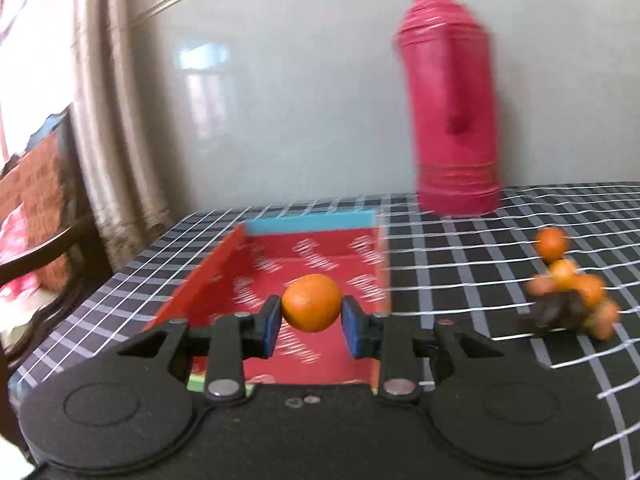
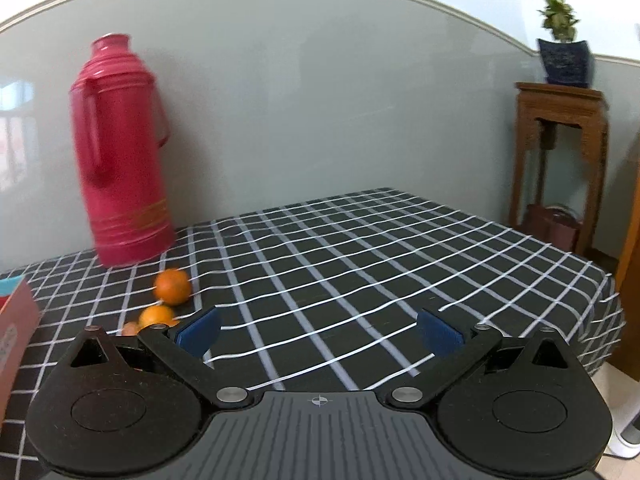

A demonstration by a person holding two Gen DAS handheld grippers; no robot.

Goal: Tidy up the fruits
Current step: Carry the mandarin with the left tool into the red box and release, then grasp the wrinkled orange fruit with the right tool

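While the left gripper (image 1: 311,325) clamps a tangerine (image 1: 311,302) above the red box (image 1: 320,258), blurred loose fruit (image 1: 572,288) defies counting; the right gripper (image 2: 319,334) gapes empty.

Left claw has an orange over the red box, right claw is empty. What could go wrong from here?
1. The orange is pinched only at its sides by the left claw; it could slip out before release.
2. The red box sits near the table's corner; a nudge might shift it toward the edge.
3. The open right claw is close to the loose oranges; brushing them could send them rolling.
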